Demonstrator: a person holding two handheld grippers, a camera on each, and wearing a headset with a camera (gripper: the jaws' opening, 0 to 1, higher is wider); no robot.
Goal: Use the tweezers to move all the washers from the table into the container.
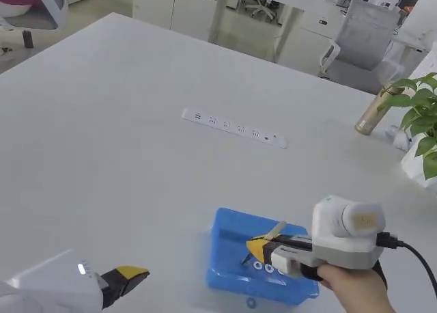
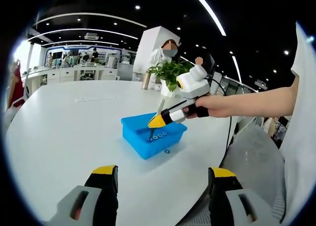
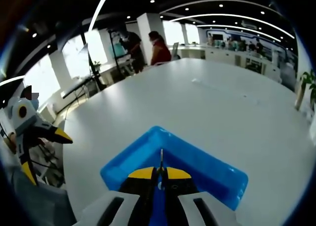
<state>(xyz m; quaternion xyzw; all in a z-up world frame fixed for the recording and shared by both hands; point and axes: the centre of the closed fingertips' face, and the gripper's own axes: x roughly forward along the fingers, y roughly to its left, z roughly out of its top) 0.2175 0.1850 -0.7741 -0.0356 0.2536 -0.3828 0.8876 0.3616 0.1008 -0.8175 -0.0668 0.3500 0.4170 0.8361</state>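
On the big white table [image 1: 136,156] sits a blue container [image 1: 222,245]. The right gripper [image 1: 256,248] is over the container, squeezing the thin tweezers [image 3: 161,159] that point down into it, and the left gripper [image 1: 133,277] is off to its left with jaws wide apart and empty. A few little washers [image 1: 259,265] lie inside the container, and one more washer [image 1: 251,303] lies just outside its near wall.

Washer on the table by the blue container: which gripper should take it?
Right. The right gripper, shut on the tweezers, hangs over the container next to that washer; the left gripper is open, empty, farther off.
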